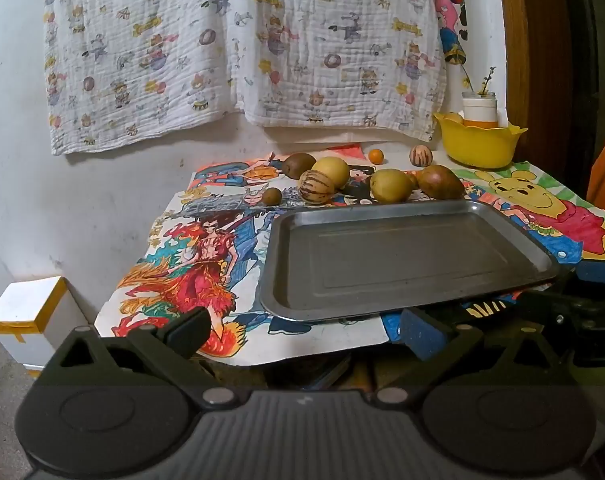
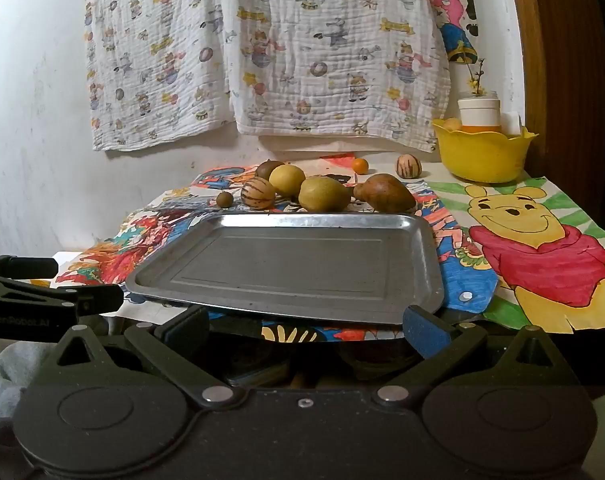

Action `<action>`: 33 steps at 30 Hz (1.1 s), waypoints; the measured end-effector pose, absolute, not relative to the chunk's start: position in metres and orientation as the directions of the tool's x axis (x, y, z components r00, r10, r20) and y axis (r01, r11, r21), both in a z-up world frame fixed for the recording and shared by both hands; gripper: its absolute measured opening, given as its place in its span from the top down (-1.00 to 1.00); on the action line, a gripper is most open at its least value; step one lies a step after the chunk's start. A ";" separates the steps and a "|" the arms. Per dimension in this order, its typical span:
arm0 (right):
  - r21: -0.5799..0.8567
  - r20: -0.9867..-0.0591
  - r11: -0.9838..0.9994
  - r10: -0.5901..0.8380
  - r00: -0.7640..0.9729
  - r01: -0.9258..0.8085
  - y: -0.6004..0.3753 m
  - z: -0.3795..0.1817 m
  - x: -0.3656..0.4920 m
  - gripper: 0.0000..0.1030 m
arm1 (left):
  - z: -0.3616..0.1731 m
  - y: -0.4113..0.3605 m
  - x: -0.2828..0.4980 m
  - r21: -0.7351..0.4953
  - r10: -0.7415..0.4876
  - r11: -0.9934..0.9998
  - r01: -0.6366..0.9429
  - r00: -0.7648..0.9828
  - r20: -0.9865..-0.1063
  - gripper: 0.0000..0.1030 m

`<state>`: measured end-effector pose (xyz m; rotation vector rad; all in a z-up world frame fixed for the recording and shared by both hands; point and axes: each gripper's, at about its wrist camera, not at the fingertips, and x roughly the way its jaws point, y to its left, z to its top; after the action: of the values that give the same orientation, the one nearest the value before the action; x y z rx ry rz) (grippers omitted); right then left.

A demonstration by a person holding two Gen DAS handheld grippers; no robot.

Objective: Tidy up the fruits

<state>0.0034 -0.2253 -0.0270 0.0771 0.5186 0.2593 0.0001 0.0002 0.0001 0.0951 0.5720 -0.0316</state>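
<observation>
Behind the bare metal tray, scattered fruits beside a yellow bowl; both hand-held grippers spread apart.

Counter sat mid-frame, covered with colored cartoon drawings. Empty metal tray lay at center, near edge overhanging. Behind the tray: a cluster of fruits, yellow-green, brown and striped. Farther back a small orange fruit and a striped fruit lay apart. Yellow bowl stood at upper right.
</observation>
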 end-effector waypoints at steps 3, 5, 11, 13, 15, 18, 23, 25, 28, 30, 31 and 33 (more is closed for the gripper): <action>0.137 -0.479 0.965 0.263 0.838 -0.225 -0.225 -0.027 0.003 -0.99 | 0.000 0.000 0.000 0.082 -0.004 0.995 0.058 0.841 -0.541 -0.99; 0.139 -0.479 0.964 0.264 0.837 -0.225 -0.225 -0.027 0.003 -0.99 | 0.000 0.001 0.001 0.082 -0.005 0.995 0.059 0.840 -0.542 -0.99; 0.140 -0.478 0.964 0.265 0.837 -0.225 -0.225 -0.026 0.004 -0.99 | 0.000 0.000 0.000 0.086 0.000 0.995 0.056 0.841 -0.541 -0.99; 0.139 -0.478 0.964 0.264 0.837 -0.225 -0.225 -0.026 0.004 -0.99 | 0.000 0.000 0.000 0.086 0.000 0.995 0.056 0.841 -0.541 -0.99; 0.139 -0.478 0.964 0.265 0.837 -0.225 -0.225 -0.026 0.004 -0.99 | 0.000 0.000 0.000 0.087 0.000 0.995 0.055 0.840 -0.542 -0.99; 0.139 -0.479 0.964 0.265 0.837 -0.225 -0.225 -0.026 0.004 -0.99 | 0.000 0.000 0.000 0.086 0.000 0.995 0.056 0.840 -0.542 -0.99; 0.139 -0.480 0.964 0.264 0.837 -0.225 -0.224 -0.026 0.004 -0.99 | 0.000 0.000 0.000 0.086 -0.001 0.995 0.057 0.840 -0.543 -0.99; 0.139 -0.480 0.964 0.264 0.837 -0.225 -0.224 -0.026 0.004 -0.99 | 0.000 0.000 0.000 0.086 -0.002 0.995 0.058 0.840 -0.543 -0.99; 0.138 -0.480 0.964 0.264 0.837 -0.225 -0.224 -0.026 0.004 -0.99 | 0.000 0.000 0.000 0.086 -0.001 0.995 0.057 0.839 -0.543 -0.99; 0.138 -0.480 0.964 0.264 0.837 -0.225 -0.224 -0.026 0.004 -0.99 | 0.000 0.000 0.000 0.087 0.000 0.995 0.057 0.839 -0.544 -0.99; 0.139 -0.480 0.964 0.265 0.837 -0.226 -0.224 -0.026 0.004 -0.99 | 0.000 0.000 0.000 0.086 -0.001 0.995 0.057 0.839 -0.544 -0.99; 0.138 -0.480 0.964 0.265 0.836 -0.226 -0.224 -0.026 0.004 -0.99 | 0.000 0.000 0.000 0.087 0.000 0.995 0.057 0.839 -0.544 -0.99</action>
<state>0.0040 -0.2238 -0.0264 0.0770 0.5193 0.2599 -0.0001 0.0000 0.0000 0.1007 0.5749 -0.0302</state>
